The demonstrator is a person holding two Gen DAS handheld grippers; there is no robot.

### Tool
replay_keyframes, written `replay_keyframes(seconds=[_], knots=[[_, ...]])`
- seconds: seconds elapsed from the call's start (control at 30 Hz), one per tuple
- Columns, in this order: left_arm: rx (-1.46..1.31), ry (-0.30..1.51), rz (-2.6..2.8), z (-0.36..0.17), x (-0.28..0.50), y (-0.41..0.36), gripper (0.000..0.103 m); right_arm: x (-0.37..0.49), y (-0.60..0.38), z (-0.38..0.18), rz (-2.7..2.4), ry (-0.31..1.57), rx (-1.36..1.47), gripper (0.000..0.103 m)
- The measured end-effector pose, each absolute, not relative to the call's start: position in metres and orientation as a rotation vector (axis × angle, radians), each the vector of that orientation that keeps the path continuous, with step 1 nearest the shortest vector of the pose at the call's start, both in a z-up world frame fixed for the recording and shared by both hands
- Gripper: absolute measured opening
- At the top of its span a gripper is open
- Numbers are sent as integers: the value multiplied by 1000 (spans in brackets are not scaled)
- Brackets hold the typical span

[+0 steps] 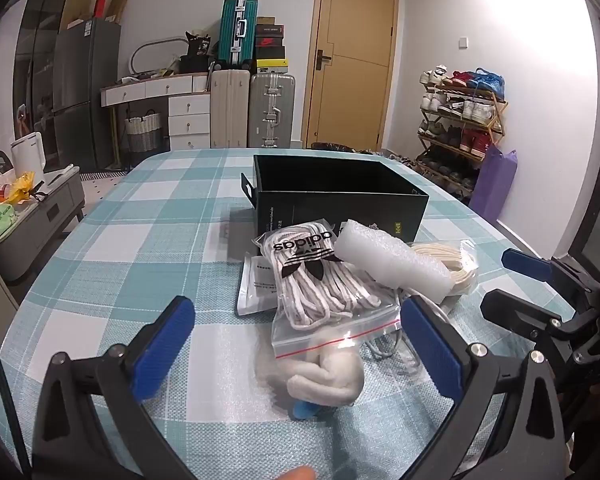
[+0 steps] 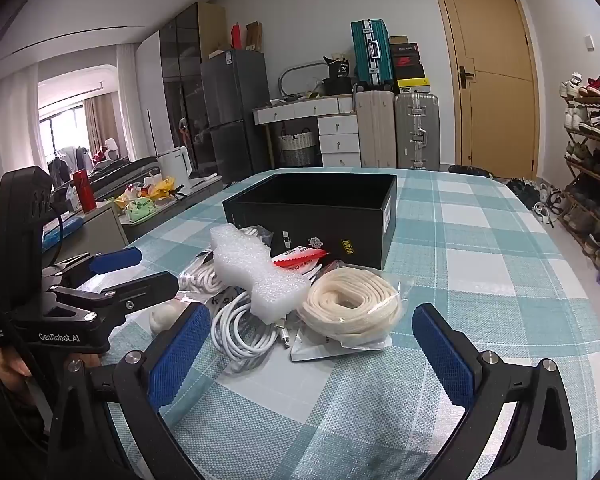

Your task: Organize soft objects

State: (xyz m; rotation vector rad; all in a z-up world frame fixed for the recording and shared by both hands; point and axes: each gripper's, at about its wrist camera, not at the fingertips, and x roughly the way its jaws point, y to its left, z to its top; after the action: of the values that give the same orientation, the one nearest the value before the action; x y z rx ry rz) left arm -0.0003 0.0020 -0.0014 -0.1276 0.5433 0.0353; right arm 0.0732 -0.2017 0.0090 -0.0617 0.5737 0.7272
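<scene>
Checked teal-and-white cloth covers the table (image 1: pixel 120 240), which carries everything. Over its near edge the left gripper (image 1: pixel 296 344) hangs with jaws spread wide and nothing between the blue pads; just beyond them lies a clear zip bag of white-grey laces (image 1: pixel 320 284) with a black trefoil logo. A soft white bundle (image 1: pixel 324 376) sits below it, partly veiled by plastic, and a small blue piece under that is hard to identify. The right gripper (image 2: pixel 312 344) is likewise released and empty, its pads flanking a bagged coil of cream lace (image 2: pixel 352 304) and a coiled white cable (image 2: pixel 240 328).

One white foam block (image 2: pixel 260 272) rests across the pile, hiding much of what lies beneath; a red-and-white packet (image 2: pixel 300 258) shows only an edge. A flat sachet (image 1: pixel 256 288) is half covered by the lace bag.

One open black box (image 2: pixel 320 208) stands past the pile toward the table's far edge, its interior dark, so I cannot tell what it holds. Bare cloth stretches wide to the right edge and along the left side. Beyond the far edge stand three suitcases (image 1: pixel 272 112), one stacked higher, and a shoe rack (image 1: pixel 460 132) cut off at the frame.
</scene>
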Motion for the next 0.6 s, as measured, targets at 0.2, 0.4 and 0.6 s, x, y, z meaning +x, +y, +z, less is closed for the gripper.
replay_keyframes(seconds=[0.2,0.4,0.6], knots=[[-122,543,38,-2,-1,0,103,73,-203,9,728,573,-60,103],[-121,542,39,-2,-1,-1,103,72,-204,9,726,572,-60,103],[-123,541,38,-2,-1,-1,103,72,-201,9,729,575,-61,103]])
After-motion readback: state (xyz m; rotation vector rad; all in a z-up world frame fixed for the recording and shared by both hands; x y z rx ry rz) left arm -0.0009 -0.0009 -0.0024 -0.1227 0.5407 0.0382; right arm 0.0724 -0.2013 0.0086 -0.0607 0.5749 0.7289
